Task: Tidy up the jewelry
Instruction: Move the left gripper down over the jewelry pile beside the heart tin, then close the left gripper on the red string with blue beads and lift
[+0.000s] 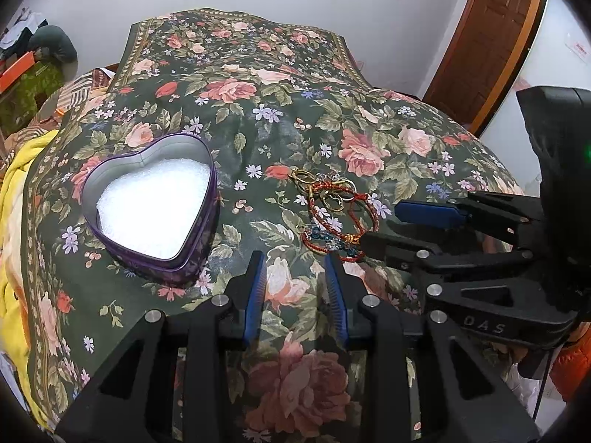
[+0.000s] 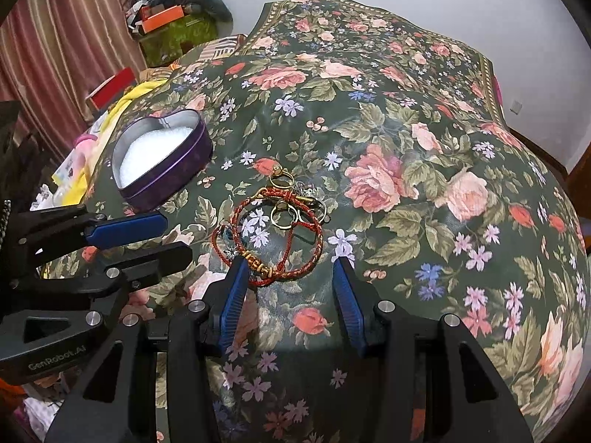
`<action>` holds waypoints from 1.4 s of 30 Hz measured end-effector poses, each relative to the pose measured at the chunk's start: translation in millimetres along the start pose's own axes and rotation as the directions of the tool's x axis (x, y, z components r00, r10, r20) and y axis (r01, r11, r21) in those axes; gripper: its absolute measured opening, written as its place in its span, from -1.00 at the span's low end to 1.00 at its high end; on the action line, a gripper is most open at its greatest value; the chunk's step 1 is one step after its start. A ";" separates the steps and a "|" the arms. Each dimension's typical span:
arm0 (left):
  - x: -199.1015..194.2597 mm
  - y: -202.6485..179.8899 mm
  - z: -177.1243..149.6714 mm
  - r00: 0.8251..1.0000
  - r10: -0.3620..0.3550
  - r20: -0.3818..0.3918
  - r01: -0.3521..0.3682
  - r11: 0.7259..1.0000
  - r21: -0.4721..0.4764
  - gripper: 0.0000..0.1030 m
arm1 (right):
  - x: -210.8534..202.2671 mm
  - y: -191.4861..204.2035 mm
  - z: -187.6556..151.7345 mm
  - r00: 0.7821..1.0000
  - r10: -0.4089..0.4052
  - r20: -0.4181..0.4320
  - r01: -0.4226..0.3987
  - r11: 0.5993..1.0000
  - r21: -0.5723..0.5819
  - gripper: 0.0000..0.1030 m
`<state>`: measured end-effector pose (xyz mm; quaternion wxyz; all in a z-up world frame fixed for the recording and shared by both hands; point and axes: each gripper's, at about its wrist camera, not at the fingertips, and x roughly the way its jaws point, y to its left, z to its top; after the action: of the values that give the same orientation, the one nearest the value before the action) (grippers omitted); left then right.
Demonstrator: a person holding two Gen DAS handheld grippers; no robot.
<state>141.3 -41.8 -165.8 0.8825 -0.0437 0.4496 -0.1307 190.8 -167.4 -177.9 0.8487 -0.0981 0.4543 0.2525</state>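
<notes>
A pile of jewelry (image 1: 330, 208) lies on the floral cloth: red braided bracelets (image 2: 273, 243), gold rings (image 2: 284, 214) and small beaded pieces. An open purple heart-shaped tin (image 1: 151, 203) with white padding stands to its left; it also shows in the right wrist view (image 2: 159, 155). My left gripper (image 1: 295, 258) is open and empty, just short of the pile. My right gripper (image 2: 290, 264) is open, its left fingertip beside the nearest red bracelet. In the left wrist view the right gripper (image 1: 380, 223) reaches in from the right, at the pile's edge.
The floral cloth (image 2: 406, 118) covers a mounded surface that falls away on all sides. Yellow fabric (image 1: 14, 199) and clutter lie at the left. A wooden door (image 1: 487, 37) stands at the back right. The left gripper (image 2: 173, 234) sits left of the pile.
</notes>
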 end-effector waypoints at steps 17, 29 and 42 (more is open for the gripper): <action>4.7 5.8 -0.9 1.000 -0.012 -0.018 0.012 1.000 -0.021 -0.37 | 12.0 4.0 -1.6 0.999 0.042 -0.026 -0.042 0.999 -0.007 -0.85; 7.1 3.0 -2.4 0.999 -0.010 -0.038 0.009 1.000 -0.017 -0.32 | -5.5 2.1 -0.3 0.999 0.035 0.031 -0.035 0.999 -0.003 -0.89; 24.4 -10.8 8.6 0.997 -0.036 -0.066 0.038 0.999 0.036 -0.32 | -24.5 -7.9 -2.8 0.999 -0.006 0.052 0.005 1.000 0.012 -0.26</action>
<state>159.8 -59.1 -177.7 0.8654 -0.0314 0.4749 -0.1568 181.6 -183.6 -159.9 0.8615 -0.0875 0.4332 0.2499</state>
